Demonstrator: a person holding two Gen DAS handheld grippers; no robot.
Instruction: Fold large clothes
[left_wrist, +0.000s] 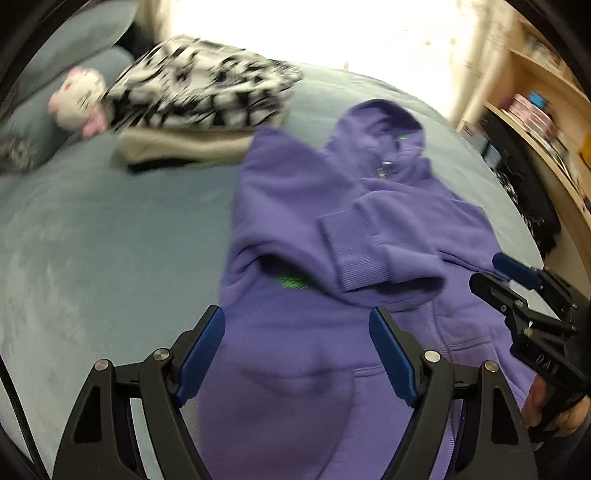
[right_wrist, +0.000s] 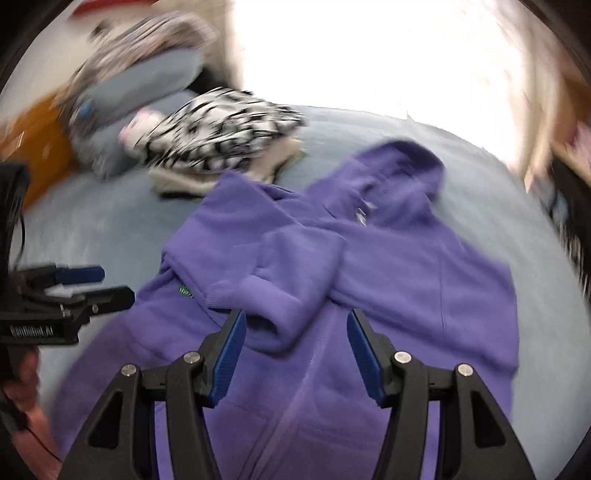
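Across the middle of both frames the hoodie (left_wrist: 295, 229) lies on the bed (left_wrist: 92, 240) with both sleeves folded in, while the left gripper (left_wrist: 297, 354) and right gripper (right_wrist: 295, 354) hover released and empty, so probably the next move needs grasping the hem.

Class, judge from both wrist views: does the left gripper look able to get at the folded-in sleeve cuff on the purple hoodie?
Probably yes. The left gripper is open and empty above the purple hoodie, and the cuff lies exposed just ahead, nothing covering it.
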